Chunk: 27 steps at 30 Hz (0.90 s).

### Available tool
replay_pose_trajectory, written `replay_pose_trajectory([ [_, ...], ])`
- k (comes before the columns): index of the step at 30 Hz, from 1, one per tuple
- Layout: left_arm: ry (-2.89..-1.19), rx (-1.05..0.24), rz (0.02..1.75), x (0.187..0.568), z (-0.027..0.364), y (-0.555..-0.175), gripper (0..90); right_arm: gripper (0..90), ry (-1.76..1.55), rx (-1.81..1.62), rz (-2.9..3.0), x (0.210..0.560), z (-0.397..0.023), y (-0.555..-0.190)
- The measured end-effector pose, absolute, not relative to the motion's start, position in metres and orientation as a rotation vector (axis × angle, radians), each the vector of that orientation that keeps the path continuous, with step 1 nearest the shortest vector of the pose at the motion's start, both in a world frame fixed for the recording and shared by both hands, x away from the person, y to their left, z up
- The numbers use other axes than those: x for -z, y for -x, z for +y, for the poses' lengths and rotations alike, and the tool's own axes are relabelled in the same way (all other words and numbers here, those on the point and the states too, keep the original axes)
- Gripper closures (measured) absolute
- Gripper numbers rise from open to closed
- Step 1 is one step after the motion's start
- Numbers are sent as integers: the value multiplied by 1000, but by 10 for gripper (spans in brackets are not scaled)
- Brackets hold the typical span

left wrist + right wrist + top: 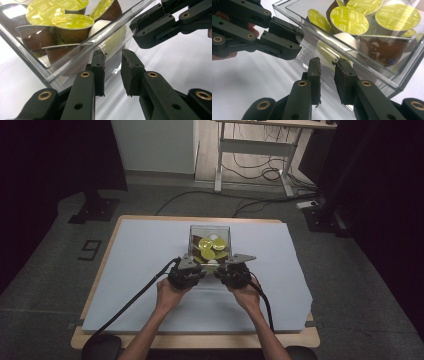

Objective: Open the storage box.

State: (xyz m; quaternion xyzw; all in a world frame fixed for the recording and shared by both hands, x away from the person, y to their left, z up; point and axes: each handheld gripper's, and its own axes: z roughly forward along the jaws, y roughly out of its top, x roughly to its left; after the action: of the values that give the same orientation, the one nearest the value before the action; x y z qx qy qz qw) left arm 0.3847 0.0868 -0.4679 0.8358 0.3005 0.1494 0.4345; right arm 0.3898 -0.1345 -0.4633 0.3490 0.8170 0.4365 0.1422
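A clear plastic box [191, 232] stands at the middle of the table, filled with coffee capsules [209, 248] that have yellow-green foil lids; some are brown, some white. Both grippers sit at the box's near wall. My left gripper [195, 265] is shut on that wall near its left end, one pad inside and one outside [112, 65]. Near the right end my right gripper [224, 265] is shut on the same wall [327, 68]. The left gripper view has the box rim [75, 63] and the right gripper [133, 31] clamped on it. In the right gripper view the left gripper [298, 40] pinches the rim [374, 72].
The box rests on a pale sheet [140, 270] that covers a wooden table [200, 340]. Black cables [130, 302] trail from the grippers toward the near edge. A desk frame [260, 150] and floor cables lie beyond the table, and a stand base [95, 207] is at the far left.
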Motion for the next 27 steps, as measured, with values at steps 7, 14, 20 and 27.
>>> replay_pose_trajectory([
  [7,-2103,-362,718,466,88,-378,731,734,-995,-1245,2373,462,-133,-384],
  [14,-2116,-361,703,465,88,-371,732,726,-983,-1232,2387,462,-131,-378],
  [20,-2116,-364,700,466,88,-365,732,723,-964,-1221,2391,462,-131,-371],
  [27,-2104,-350,694,467,89,-358,736,723,-959,-1214,2396,462,-131,-363],
])
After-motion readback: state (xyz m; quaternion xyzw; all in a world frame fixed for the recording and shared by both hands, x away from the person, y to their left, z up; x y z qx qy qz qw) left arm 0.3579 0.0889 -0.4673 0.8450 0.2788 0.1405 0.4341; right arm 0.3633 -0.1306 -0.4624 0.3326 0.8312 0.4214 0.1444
